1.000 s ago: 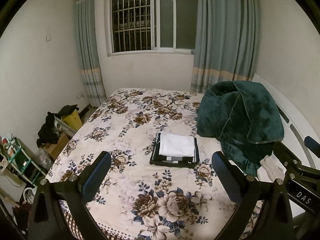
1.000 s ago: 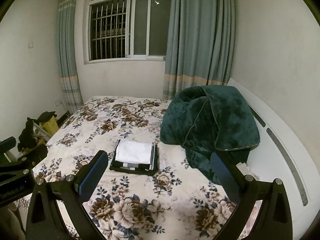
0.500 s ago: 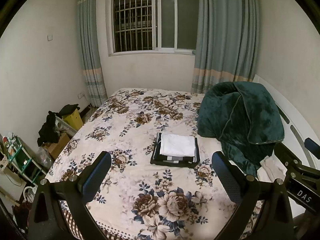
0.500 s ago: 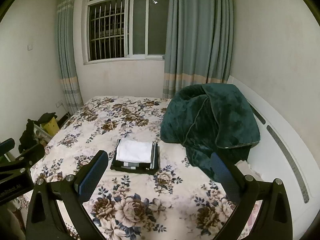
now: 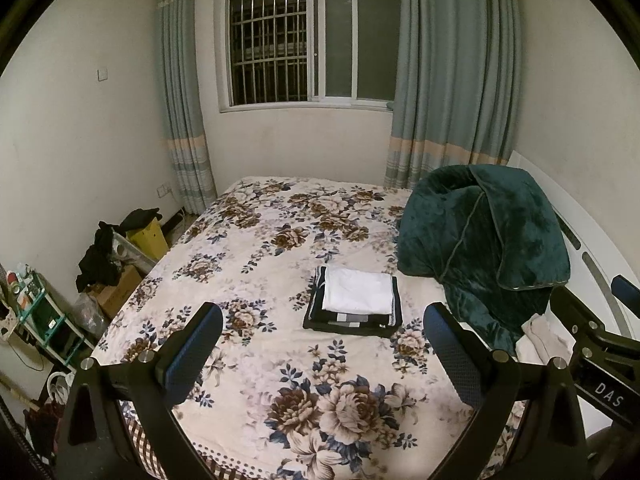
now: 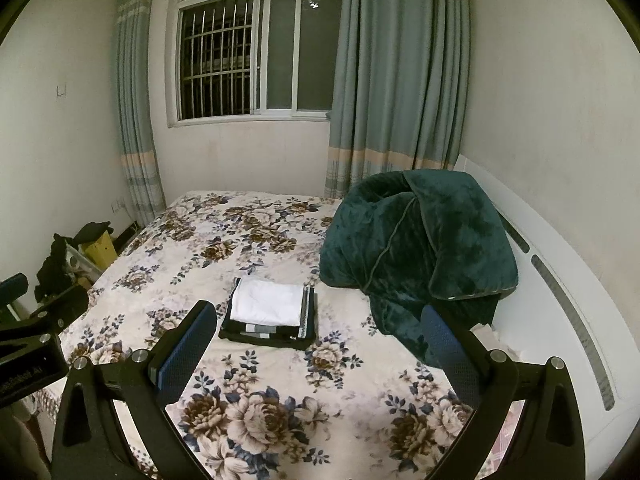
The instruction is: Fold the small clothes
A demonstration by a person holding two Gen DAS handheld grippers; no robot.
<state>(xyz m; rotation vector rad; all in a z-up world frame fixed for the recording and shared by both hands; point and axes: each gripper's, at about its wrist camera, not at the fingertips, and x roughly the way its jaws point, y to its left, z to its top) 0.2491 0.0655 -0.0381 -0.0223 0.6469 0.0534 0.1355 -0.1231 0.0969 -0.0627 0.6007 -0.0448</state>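
Left wrist view: folded stack of clothes [image 5: 352, 304] flat mid-bed [image 5: 248, 272], dead ahead of left claw [image 5: 322, 354], long edge running crosswise. Right claw [image 6: 320, 352], stack ahead and leftward. Both claws spread wide, empty, well short. Left looks better lined up.
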